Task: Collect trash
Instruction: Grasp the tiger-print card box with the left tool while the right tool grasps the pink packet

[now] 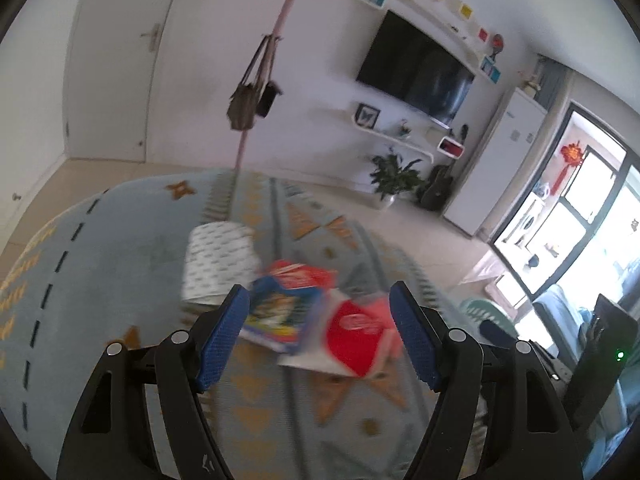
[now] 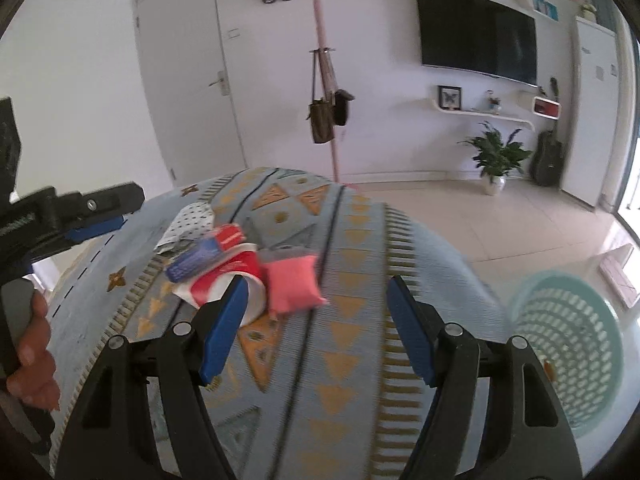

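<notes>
A heap of trash lies on the patterned rug (image 2: 348,320): a white dotted wrapper (image 1: 218,256), a blue packet (image 1: 276,312), a red paper cup (image 1: 354,334) on its side, and a pink packet (image 2: 294,288). My left gripper (image 1: 320,320) is open above the blue packet and red cup, holding nothing. My right gripper (image 2: 316,320) is open and empty, just right of the red cup (image 2: 236,276) and near the pink packet. The left gripper also shows in the right wrist view (image 2: 92,216), at the left.
A mint green mesh basket (image 2: 568,344) stands on the floor right of the rug. A pink coat stand (image 2: 326,92) with hanging bags stands behind the rug. A potted plant (image 2: 494,160), guitar and TV wall are farther back.
</notes>
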A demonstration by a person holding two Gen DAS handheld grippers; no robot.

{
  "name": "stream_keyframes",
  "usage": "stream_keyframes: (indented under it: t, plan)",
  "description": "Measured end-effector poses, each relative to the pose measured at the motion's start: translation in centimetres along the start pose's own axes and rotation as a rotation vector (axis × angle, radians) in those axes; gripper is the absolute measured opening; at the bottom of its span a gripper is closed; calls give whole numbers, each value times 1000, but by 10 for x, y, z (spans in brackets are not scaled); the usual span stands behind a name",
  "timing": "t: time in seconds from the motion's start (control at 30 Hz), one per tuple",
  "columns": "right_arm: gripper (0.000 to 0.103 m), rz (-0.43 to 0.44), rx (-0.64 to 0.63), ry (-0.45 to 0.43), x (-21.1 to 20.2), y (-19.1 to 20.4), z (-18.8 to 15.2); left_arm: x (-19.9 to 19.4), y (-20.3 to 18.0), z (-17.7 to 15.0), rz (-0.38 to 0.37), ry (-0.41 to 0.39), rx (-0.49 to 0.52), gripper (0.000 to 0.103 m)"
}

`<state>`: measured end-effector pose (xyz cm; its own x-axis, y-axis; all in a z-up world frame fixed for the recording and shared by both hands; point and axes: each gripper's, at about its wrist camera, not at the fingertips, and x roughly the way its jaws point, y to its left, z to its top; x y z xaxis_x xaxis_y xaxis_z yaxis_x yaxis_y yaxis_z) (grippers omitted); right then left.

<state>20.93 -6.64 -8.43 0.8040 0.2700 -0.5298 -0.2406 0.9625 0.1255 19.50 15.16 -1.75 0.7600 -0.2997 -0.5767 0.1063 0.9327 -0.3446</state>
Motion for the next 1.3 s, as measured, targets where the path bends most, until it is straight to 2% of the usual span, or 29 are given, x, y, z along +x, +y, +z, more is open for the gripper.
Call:
stream_keyframes:
  t: [0.17,0.37,0.5,0.63,0.73,0.87,1.03,1.1,1.2,1.3]
  plan:
    - [68,-1,13,49,23,4,-9,21,36,4,15,32,-30,76]
    - [68,26,62,78,30,-7,-10,54,42,6,-99,126,-15,76]
    - [68,25,74,91,33,-9,-10,73,33,1,-73,170,32,76]
    - [69,19,72,99,36,-7,-11,89,28,-6,0,209,70,74]
    - [69,17,70,98,36,-7,-11,89,26,-5,11,209,84,72]
    - [70,6,67,103,37,-7,-11,85,23,-8,30,200,95,68]
    - [69,18,58,145,46,-4,-7,59,22,-19,46,160,68,61]
    - [65,24,37,162,51,-2,-2,44,24,-27,73,148,58,60]
    - [63,-29,-24,158,56,4,8,20,29,-41,121,133,27,60]
    - [55,-37,-65,196,72,9,13,-4,35,-55,160,120,4,60]
